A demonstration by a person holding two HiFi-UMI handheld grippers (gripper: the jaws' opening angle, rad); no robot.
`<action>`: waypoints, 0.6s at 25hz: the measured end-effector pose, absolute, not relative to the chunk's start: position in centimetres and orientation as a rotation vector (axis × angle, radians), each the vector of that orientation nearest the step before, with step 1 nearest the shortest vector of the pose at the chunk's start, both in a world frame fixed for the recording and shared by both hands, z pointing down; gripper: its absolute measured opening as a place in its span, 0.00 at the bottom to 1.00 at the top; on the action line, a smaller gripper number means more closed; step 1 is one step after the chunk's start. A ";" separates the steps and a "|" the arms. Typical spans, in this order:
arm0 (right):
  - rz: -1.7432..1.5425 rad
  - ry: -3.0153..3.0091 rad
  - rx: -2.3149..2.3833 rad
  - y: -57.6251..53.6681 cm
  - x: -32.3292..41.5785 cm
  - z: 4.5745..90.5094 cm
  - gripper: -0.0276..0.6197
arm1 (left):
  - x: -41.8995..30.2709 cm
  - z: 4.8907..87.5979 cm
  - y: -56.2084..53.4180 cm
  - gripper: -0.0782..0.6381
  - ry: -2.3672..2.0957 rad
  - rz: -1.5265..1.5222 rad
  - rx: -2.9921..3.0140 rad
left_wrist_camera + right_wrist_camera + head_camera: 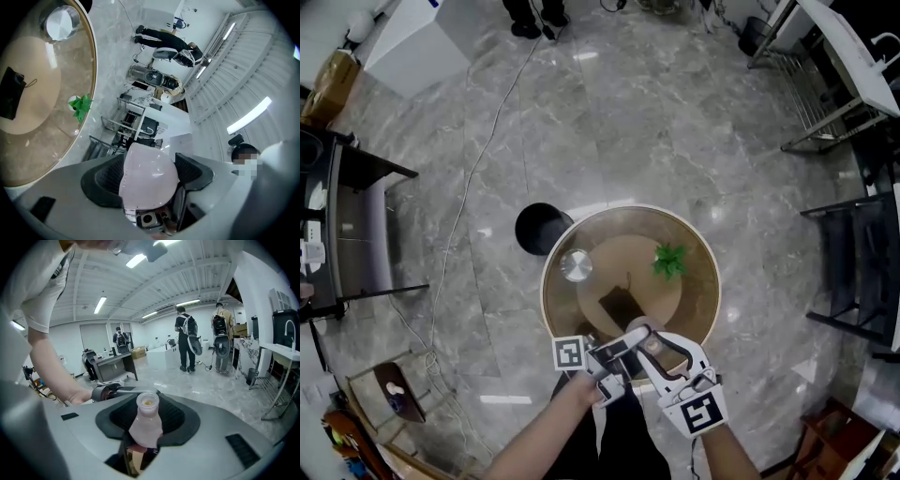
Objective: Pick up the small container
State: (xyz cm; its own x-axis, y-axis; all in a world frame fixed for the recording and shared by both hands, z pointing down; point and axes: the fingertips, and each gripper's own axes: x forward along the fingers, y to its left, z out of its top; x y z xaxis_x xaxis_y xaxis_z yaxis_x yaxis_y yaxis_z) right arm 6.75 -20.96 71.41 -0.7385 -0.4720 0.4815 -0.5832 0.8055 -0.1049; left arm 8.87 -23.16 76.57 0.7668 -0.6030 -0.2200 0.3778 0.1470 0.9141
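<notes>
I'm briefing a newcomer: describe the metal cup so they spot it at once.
In the head view, find the round glass table mid-floor. The cup stands on its left part, at the edge of the tan disc. It alone is silvery and round; the pouch is flat and black, the plant green.

Head view steeply down on table [698, 309], left gripper view shares it sideways

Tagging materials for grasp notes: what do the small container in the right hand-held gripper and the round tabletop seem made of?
The small container: probably frosted translucent plastic, pale pink, matte; its wall glows softly. Frosted glass is possible. The round tabletop: apparently tinted glass, glossy; sharp highlights sit on its brownish surface.
</notes>
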 end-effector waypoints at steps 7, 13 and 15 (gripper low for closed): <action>0.361 -2.594 0.774 -18.0 7.8 63.6 0.28 | 9.9 68.9 -20.1 0.60 -0.230 -0.758 1.210; 0.359 -2.606 0.785 -15.0 8.2 58.1 0.28 | 10.3 63.4 -17.2 0.60 -0.217 -0.775 1.215; 0.355 -2.607 0.795 -14.1 8.2 56.4 0.28 | 10.2 61.7 -16.4 0.60 -0.218 -0.774 1.230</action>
